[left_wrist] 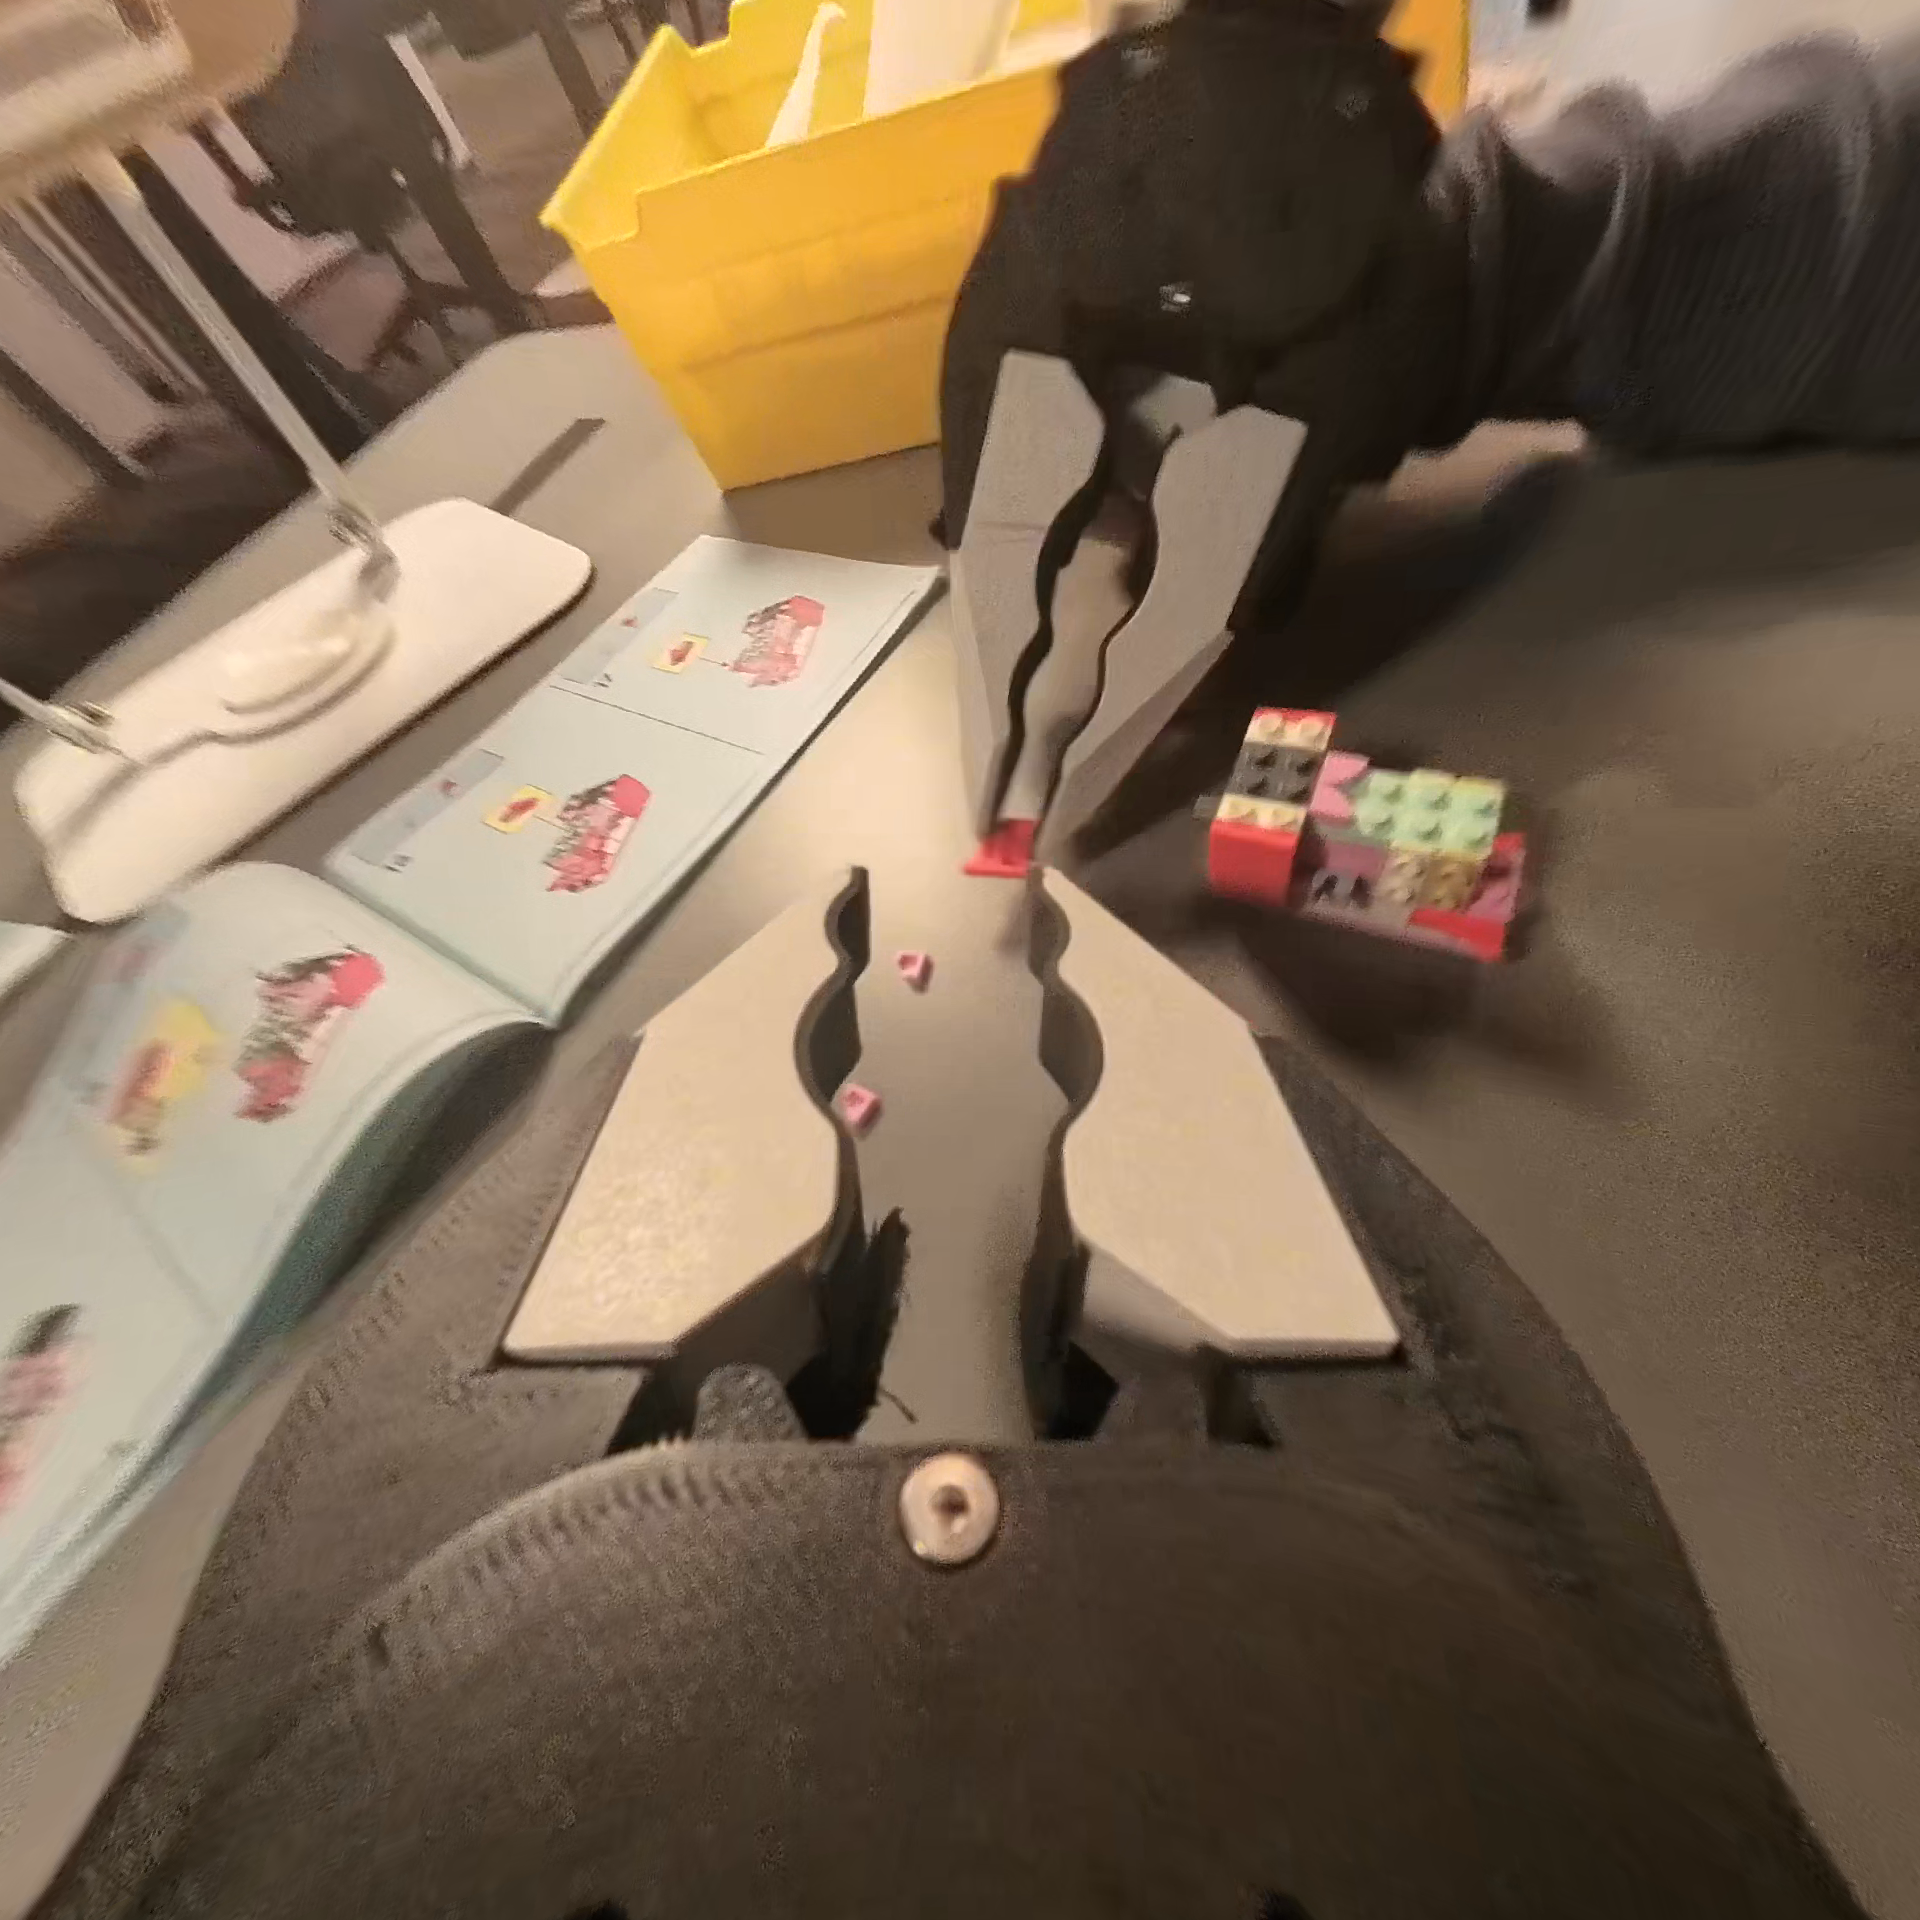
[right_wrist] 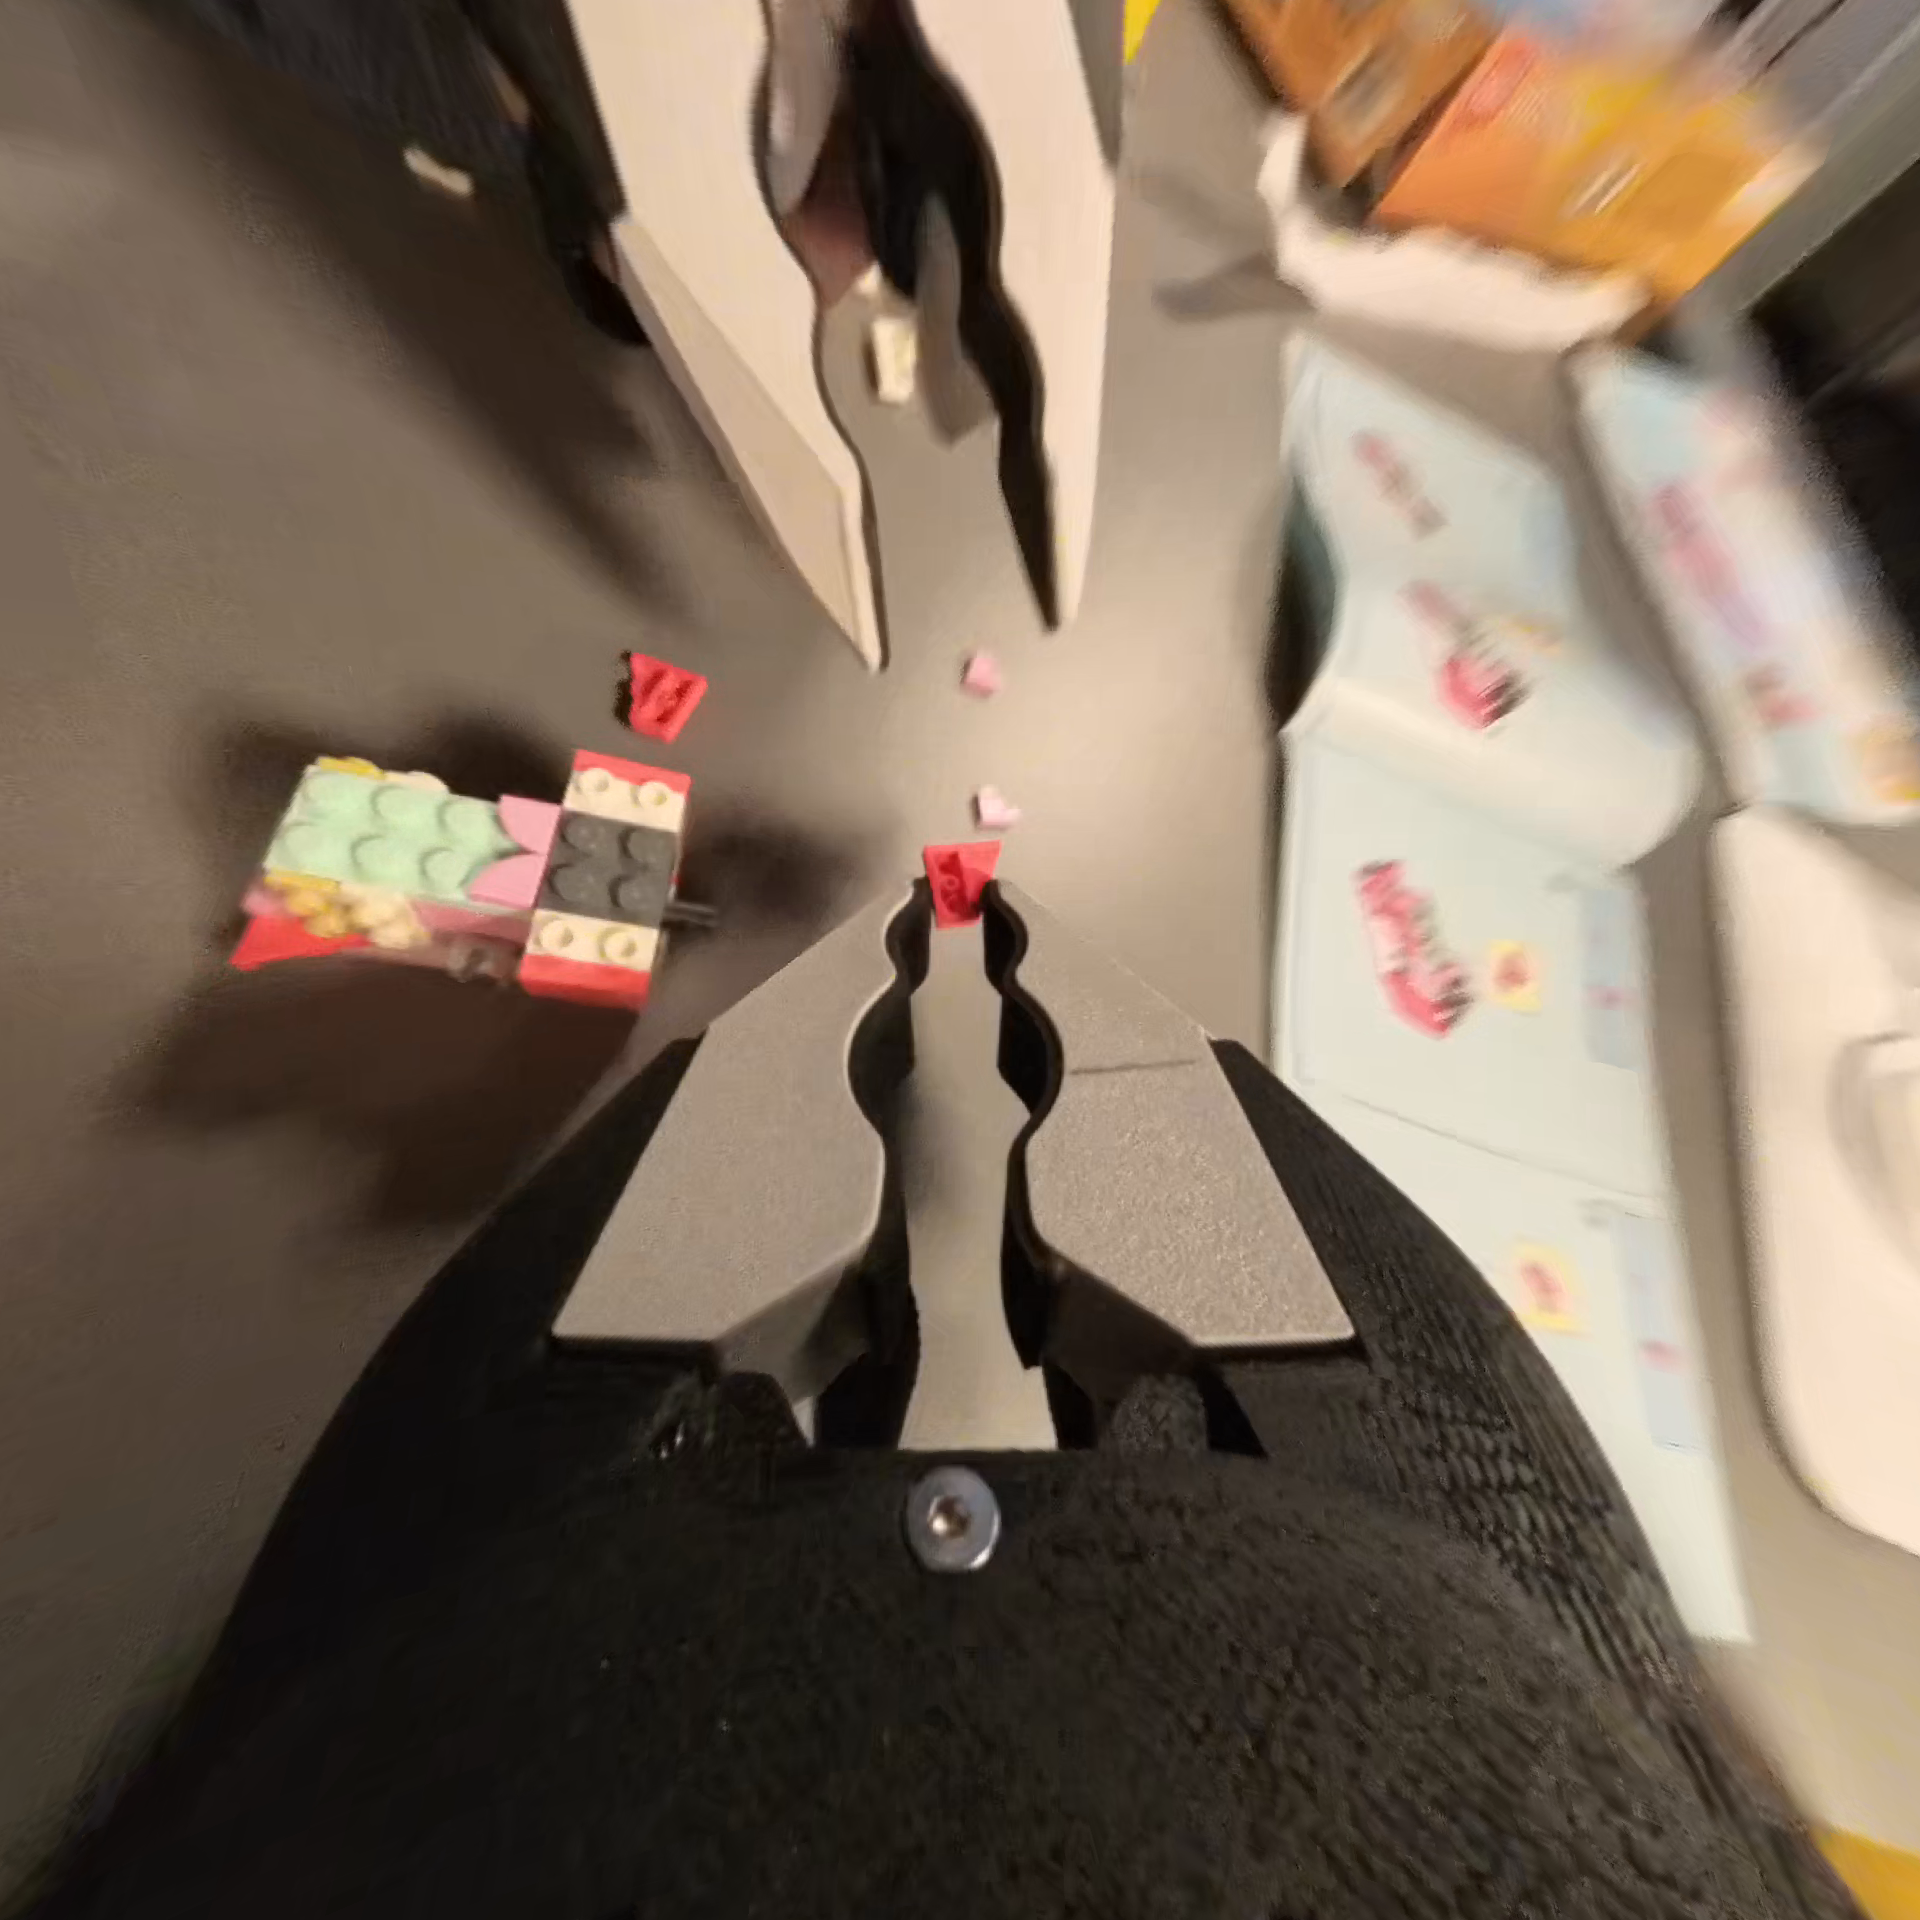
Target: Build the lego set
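Two grippers met tip to tip over dark table [left_wrist: 1714,1143]. Right gripper [right_wrist: 956,894] pinched small red brick [right_wrist: 958,883] at fingertips. Left gripper [left_wrist: 948,883] stood parted, grasping nothing, two pink pieces [left_wrist: 914,968] below. Multicolour brick model [left_wrist: 1371,831] sat nearby; instruction booklet [left_wrist: 623,758] lay open.

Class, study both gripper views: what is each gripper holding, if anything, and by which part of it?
The right gripper grips a small red brick piece by its near end, fingers on its two side edges. The left gripper is open and holds nothing.
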The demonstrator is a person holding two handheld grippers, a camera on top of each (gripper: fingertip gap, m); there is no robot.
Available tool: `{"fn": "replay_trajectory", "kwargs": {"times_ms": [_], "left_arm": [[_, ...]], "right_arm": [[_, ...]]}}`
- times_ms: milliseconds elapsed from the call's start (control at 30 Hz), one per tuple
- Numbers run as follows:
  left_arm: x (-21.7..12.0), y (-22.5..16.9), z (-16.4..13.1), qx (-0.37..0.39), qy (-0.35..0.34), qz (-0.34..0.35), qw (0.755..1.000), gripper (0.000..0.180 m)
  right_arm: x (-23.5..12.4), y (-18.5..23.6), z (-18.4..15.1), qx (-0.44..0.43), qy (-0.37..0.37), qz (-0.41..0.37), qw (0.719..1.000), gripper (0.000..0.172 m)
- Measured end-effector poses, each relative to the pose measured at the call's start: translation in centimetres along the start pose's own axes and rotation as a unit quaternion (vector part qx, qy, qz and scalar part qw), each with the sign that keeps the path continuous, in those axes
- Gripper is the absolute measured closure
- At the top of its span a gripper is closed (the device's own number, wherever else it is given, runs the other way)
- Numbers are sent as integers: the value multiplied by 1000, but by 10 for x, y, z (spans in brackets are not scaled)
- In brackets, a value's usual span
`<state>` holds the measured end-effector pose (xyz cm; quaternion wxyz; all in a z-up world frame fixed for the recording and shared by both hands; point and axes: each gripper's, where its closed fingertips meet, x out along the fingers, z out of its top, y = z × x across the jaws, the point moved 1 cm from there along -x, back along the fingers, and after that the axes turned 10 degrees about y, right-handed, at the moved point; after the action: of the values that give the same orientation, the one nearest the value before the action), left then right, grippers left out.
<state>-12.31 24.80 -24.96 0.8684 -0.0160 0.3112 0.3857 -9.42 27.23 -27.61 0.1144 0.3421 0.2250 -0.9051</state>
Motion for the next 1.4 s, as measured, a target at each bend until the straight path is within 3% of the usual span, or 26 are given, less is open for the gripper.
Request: {"fn": "replay_trajectory", "kwargs": {"times_ms": [100,233,533,733,767,967,1167,1300,1367,1400], "left_arm": [[0,-2,7,-84,-25,-58,994,152],[-6,-2,16,-162,-63,-112,978,158],[-10,-10,26,-191,-97,-165,963,175],[-13,-9,30,-120,-108,-100,982,177],[-14,-9,30,-101,-107,-84,986,180],[-14,1,26,15,-75,58,995,180],[-2,14,7,26,-7,112,993,180],[-6,15,8,28,-12,114,993,180],[-8,2,10,47,-23,64,997,179],[-9,-8,10,57,-25,28,998,170]], "right_arm": [[-14,-8,22,-75,-42,-95,992,164],[-24,-9,40,-148,-65,-164,973,164],[-30,-3,55,-215,-60,-225,948,163],[-34,-4,58,-191,-74,-246,947,164],[-35,-4,57,-189,-69,-254,946,172],[-35,-2,48,-110,-51,-268,956,164],[-40,-17,35,-94,-2,-309,946,169],[-47,-35,17,-68,14,-353,933,168],[-53,-44,9,-35,-6,-371,928,168],[-59,-50,5,-20,-18,-386,922,167]]}}
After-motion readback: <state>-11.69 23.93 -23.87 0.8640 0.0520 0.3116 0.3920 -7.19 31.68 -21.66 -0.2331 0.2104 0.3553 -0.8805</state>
